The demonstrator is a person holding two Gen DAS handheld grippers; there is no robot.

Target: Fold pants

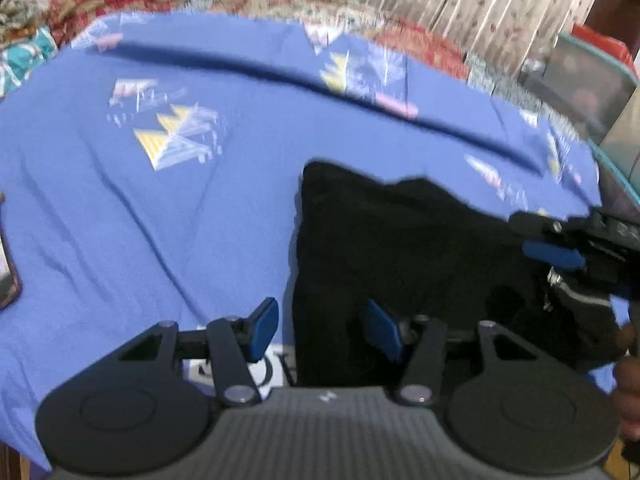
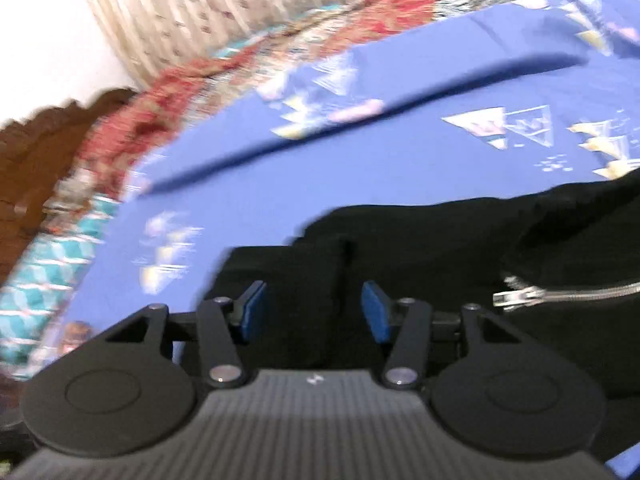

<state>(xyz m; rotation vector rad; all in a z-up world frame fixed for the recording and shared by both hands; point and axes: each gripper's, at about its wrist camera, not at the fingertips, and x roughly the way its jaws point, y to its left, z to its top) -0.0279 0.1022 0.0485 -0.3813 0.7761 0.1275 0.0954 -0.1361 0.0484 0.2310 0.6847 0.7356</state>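
My left gripper (image 1: 322, 330) and right gripper (image 2: 313, 312) both hang with fingers spread wide, holding nothing, over the black pants (image 1: 400, 248) lying on the blue bedsheet (image 1: 160, 208).

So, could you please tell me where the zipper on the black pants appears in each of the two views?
Left wrist: the zipper is at the right edge, just below the right tool.
Right wrist: it runs in from the right edge, its pull just right of the tool's fingers.
Shared landmark: the dark crease across the blue sheet.
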